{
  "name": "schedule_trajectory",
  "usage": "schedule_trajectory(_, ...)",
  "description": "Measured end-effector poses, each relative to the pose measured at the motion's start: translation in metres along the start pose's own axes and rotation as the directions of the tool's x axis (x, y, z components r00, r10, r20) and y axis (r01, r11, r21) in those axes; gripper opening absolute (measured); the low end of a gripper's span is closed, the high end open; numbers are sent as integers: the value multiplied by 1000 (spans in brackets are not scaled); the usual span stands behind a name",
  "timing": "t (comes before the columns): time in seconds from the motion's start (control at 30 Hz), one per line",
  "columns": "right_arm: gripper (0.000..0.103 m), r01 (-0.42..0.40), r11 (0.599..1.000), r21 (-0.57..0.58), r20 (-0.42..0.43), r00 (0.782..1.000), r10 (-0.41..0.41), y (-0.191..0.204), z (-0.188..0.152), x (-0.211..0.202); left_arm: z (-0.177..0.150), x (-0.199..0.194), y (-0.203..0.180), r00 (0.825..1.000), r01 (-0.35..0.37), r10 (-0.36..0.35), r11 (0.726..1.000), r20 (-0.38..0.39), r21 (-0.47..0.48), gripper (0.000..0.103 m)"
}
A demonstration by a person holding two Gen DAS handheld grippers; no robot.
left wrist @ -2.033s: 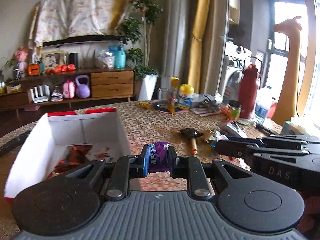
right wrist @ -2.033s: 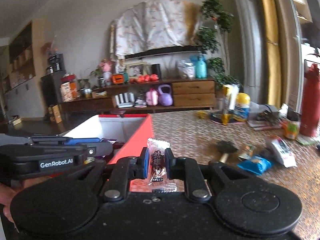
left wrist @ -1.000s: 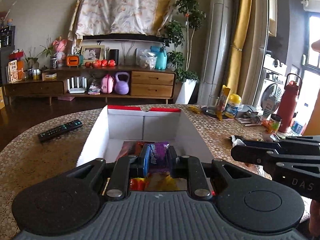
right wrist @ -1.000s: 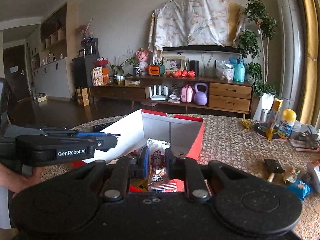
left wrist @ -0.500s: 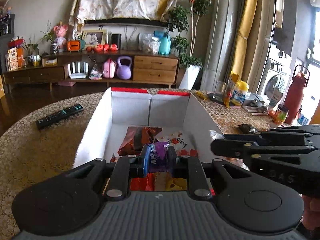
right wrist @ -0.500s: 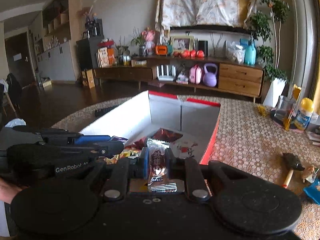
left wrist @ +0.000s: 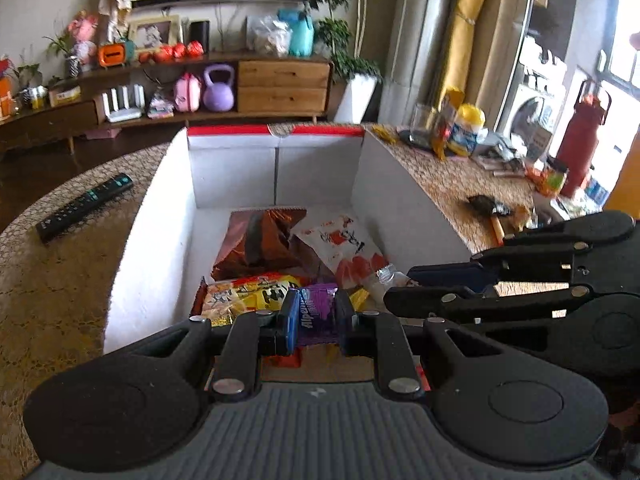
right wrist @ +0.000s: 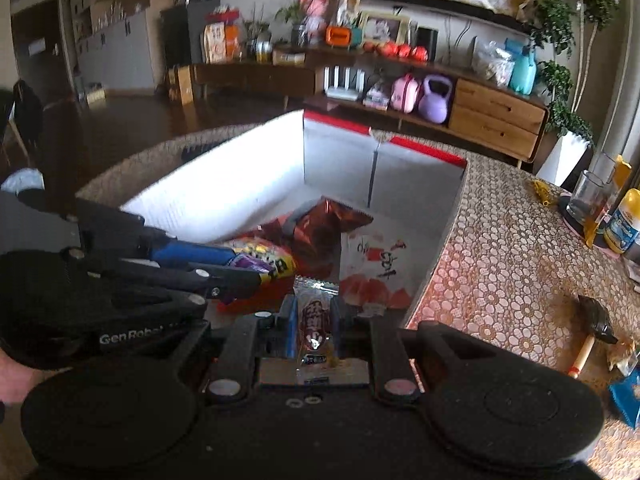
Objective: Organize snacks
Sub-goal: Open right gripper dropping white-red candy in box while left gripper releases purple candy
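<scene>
Whereas a second ago both grippers stood short of the box (left wrist: 160, 216) with its rim ahead of them, both now hang over its near end, tilted down toward the contents. The left gripper (left wrist: 316, 316) is pinched on a purple pack (left wrist: 316, 314); its fingers (left wrist: 290, 320) press the pack's two sides. The right gripper (right wrist: 314, 322) is pinched on a clear-wrapped stick (right wrist: 314, 320) in the same manner. In the left view the right gripper lies just beside the left one, toward the right wall of the box.

The box stands near the left edge of the table (right wrist: 500, 248). Inside it, a brown bag (left wrist: 260, 240) lies toward the far wall, a white bag (left wrist: 348, 244) lies by the right wall, and a yellow bag (left wrist: 248, 294) lies at the near end, directly under the purple pack. None of these three has shifted over the last two seconds.

Meaning for the task: the carry stage appears complete, and both snacks are positioned for release above the pile. Neither has yet been let go. The next move would call for spreading each gripper in turn so the snack drops onto the bags below.

Loose snacks remain at the right edge of the table: a blue pack (right wrist: 626, 394) is visible beyond a brush (right wrist: 594, 320). The task is therefore judged part done.
</scene>
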State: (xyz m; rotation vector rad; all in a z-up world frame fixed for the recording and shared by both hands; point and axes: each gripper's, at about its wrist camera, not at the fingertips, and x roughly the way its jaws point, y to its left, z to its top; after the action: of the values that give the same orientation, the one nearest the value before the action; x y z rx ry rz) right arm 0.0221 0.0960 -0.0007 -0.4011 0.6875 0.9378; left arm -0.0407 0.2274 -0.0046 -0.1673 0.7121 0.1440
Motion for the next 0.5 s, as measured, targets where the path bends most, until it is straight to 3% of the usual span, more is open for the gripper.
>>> schedule_trajectory(0.2,16,-36,998,-59,-113,993,29,1,8,11,7,14,8,992,52,-51,999,-112,10,19)
schedule_trajectory(0.5,16,-139,982,-129,-275,956,99,7,30,29,21,39,19,957,113,-95,992,-274,50,19)
